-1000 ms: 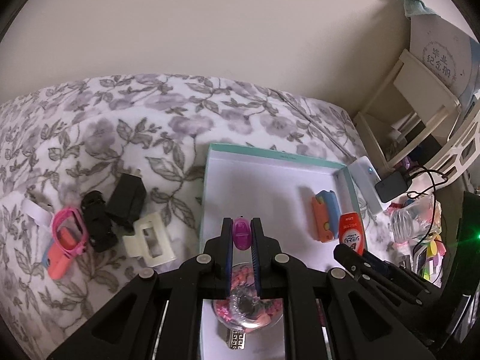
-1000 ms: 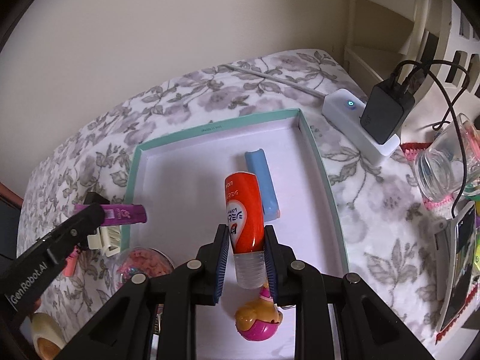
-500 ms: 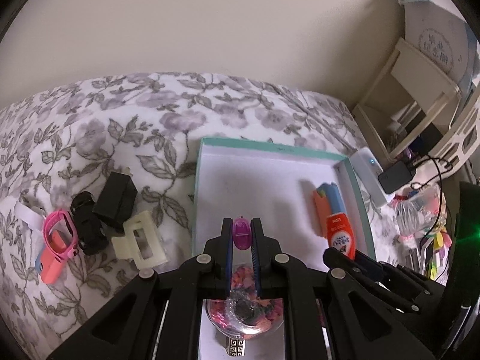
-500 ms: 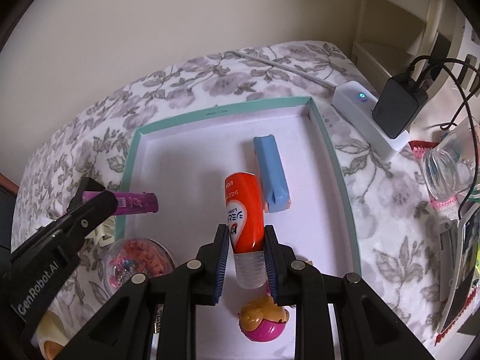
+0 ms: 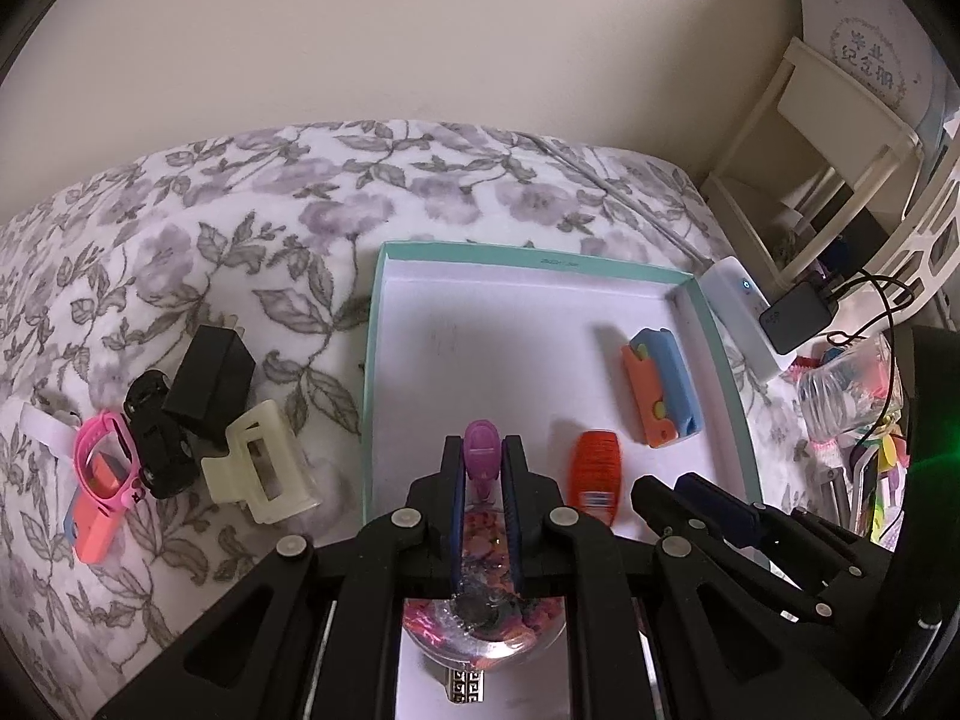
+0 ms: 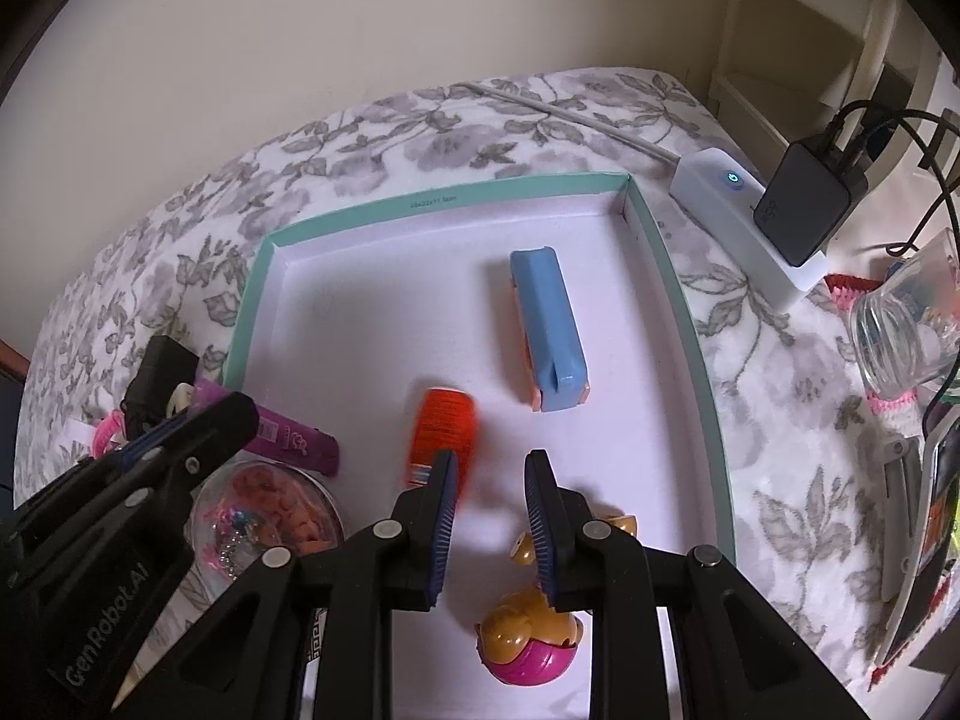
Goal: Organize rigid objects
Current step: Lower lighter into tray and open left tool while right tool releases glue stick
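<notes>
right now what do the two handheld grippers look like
Both are matte black plastic linkages with silver round pivot pins and two narrow fingers lined with ribbed dark-blue pads. The left gripper bears white "GenRobot.AI" lettering on its side; the right gripper is built the same way.

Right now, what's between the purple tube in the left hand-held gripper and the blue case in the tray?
The orange tube is between the purple tube and the blue case. Both wrist views show it, though it is blurred in the right one.
</notes>
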Motion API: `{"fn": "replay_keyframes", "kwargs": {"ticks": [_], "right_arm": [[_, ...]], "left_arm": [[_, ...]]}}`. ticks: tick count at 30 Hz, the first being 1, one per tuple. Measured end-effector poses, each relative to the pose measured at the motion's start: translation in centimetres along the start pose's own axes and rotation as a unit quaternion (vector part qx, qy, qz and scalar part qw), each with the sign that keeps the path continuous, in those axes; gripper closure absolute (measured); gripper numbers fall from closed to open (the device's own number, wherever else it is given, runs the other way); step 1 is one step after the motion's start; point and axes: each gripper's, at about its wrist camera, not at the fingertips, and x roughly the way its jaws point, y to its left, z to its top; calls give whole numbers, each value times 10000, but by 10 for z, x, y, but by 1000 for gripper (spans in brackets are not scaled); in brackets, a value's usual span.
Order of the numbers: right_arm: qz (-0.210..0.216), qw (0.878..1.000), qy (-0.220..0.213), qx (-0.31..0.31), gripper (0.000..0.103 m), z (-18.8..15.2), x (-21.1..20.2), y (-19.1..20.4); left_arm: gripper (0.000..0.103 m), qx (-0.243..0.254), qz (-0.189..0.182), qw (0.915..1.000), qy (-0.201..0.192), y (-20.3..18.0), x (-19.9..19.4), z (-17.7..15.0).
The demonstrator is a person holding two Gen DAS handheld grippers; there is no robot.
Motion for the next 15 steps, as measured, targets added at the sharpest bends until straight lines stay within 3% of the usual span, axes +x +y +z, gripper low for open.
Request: {"fn": "replay_keyframes", "kwargs": {"ticks": [6,11,15], "right_arm": [[-13,10000,-65,-55,77,4,-9,4],[-51,9997,-201,-114,74,8,-20,7],[-61,9994,-316,-128,68,10,-28,9]], "left_arm": [[88,-27,79,10000,3,4,-4,3],[62,-112,146,9998,-63,9,-14,7],[57,-161,251,9994,-201,15,-24,12]]}}
